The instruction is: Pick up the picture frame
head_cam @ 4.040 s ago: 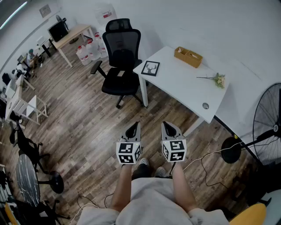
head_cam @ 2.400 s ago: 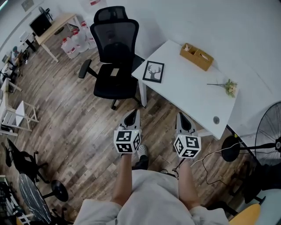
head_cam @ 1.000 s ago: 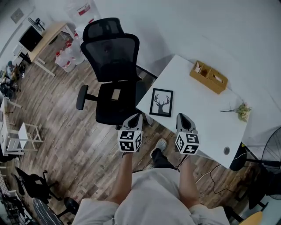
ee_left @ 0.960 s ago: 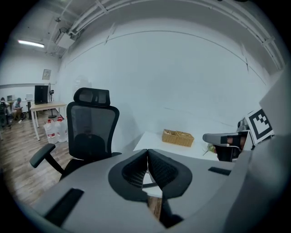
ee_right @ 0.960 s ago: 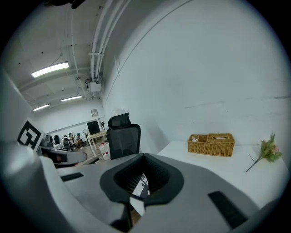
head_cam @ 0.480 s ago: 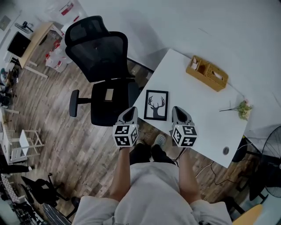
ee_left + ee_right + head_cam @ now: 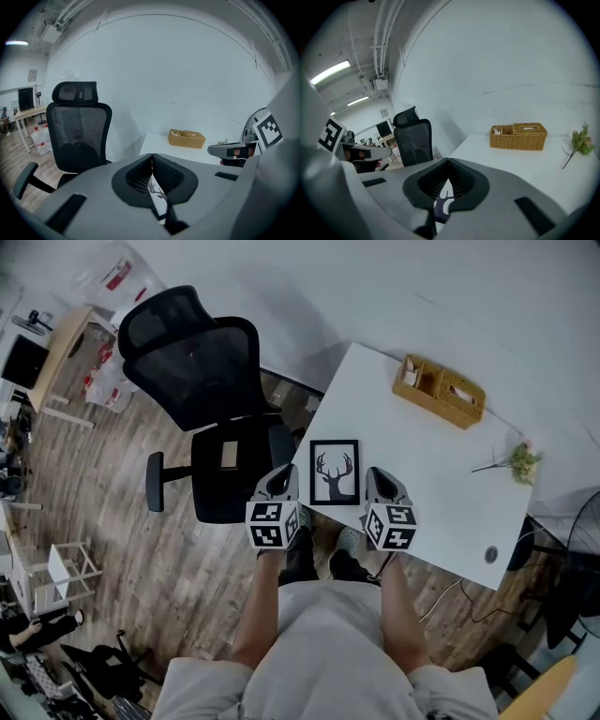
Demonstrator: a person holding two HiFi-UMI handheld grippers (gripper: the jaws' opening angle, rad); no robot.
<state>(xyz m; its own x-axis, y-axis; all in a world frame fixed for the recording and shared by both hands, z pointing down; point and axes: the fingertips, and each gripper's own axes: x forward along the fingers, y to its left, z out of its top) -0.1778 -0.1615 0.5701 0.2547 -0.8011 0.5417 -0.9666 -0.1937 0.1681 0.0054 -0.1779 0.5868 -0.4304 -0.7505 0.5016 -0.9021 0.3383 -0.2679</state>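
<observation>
The person had walked up to the white surface over the last few seconds. The picture frame, earlier far ahead, now lay flat near the surface's near corner and showed between the two gripper tips in the head view. The left hand-held gripper and the right hand-held gripper both had their jaws pressed together, holding nothing. The approach looked finished; the jaws would probably have to open before either could take the frame's edge.
</observation>
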